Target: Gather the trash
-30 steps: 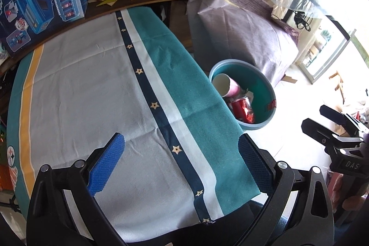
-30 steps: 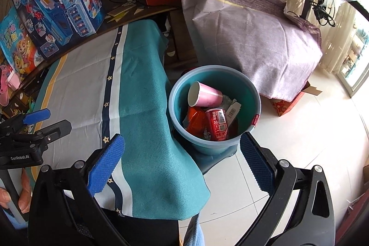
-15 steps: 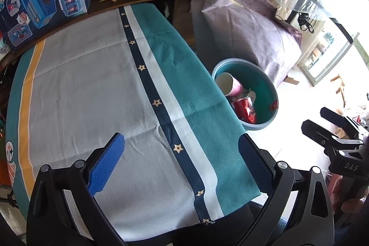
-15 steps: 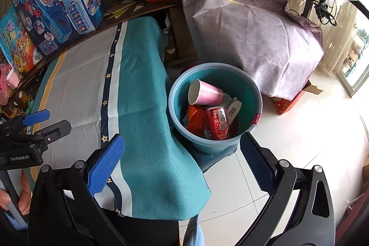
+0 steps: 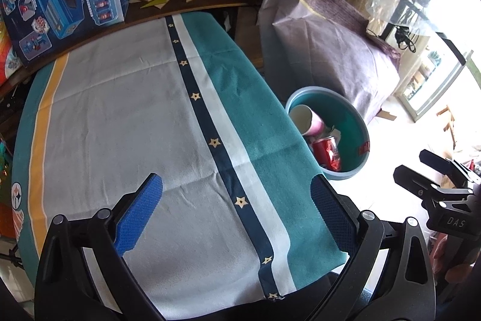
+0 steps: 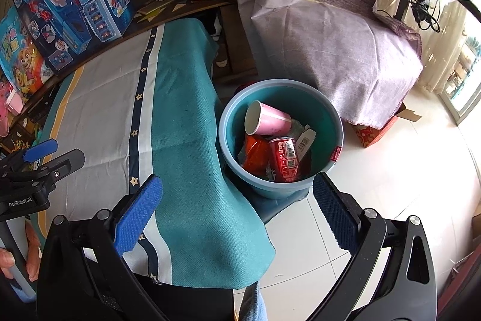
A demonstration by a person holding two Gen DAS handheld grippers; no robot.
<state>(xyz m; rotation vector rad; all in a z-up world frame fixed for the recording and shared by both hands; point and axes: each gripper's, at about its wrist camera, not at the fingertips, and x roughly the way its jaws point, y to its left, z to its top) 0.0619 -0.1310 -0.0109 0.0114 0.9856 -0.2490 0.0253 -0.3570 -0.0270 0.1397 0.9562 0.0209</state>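
Both tools released, nothing gripped: left tool [image 5: 236, 214] over the bare striped cloth [image 5: 126, 122], right tool [image 6: 237, 205] nearer the bin [image 6: 281, 137]. Trash – pink cup [image 6: 267, 119], red can [image 6: 284, 158] – lies in the bin, on the floor right of the surface. I'd judge collecting about done.

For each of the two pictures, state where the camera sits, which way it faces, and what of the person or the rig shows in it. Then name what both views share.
Left wrist: on the left gripper, looking down at the tablecloth; its own open fingers show, and the right gripper at right.
Right wrist: on the right gripper, facing the bin on the floor; its own open fingers, the left gripper and a hand show.
Shared: tablecloth, bin, pink cup, red can.
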